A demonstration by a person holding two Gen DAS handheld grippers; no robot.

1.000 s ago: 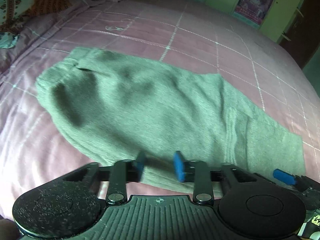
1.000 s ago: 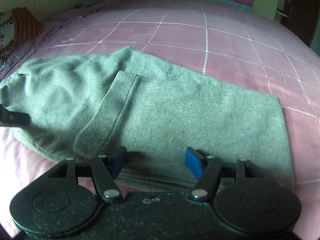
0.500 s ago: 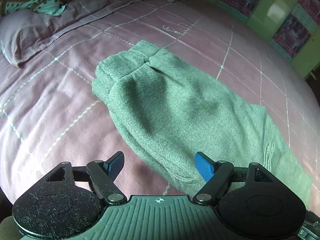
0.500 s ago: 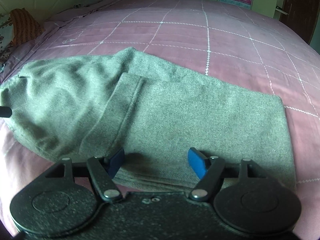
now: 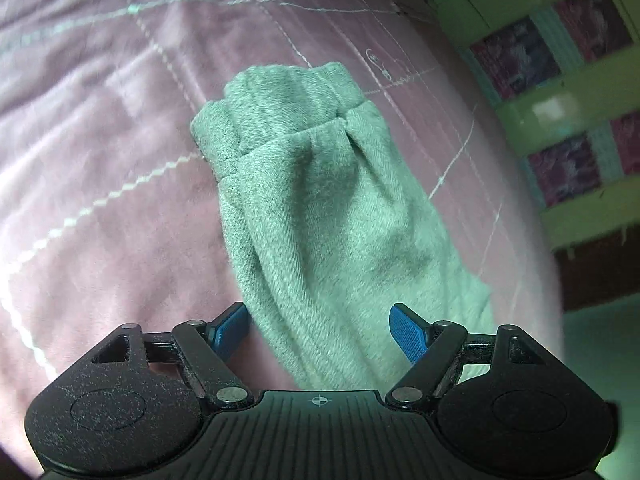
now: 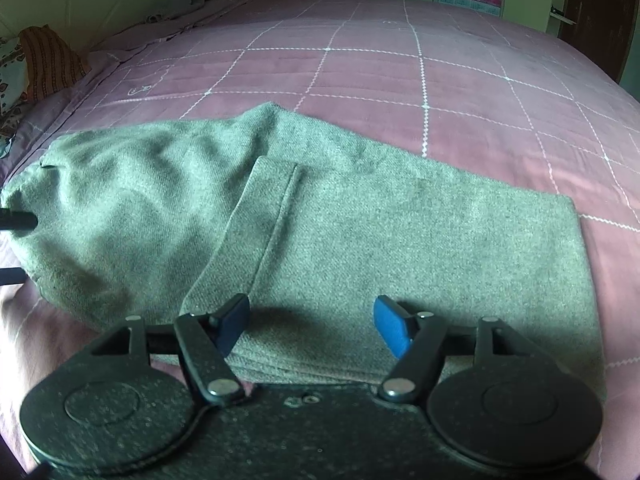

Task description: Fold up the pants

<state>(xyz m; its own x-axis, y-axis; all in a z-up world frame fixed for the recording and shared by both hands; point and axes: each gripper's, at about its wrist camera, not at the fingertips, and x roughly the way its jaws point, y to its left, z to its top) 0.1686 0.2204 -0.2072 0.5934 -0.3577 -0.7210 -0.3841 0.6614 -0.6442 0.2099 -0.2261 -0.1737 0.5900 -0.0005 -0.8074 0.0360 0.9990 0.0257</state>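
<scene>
Both tongs spread wide and empty, the left tongs (image 5: 320, 330) and right tongs (image 6: 310, 324) hovering over the folded green pants (image 6: 360, 232) lying flat on the pink bed (image 6: 400, 72).

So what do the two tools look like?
Both are black and speckled, with two round discs at the base and jointed black bars with silver rivets. Each finger ends in a blue ribbed pad. The left tool has a ridged middle plate with a small white crosshair mark. The right tool has a plain, grainy middle plate with two small screws. No cables show.
</scene>
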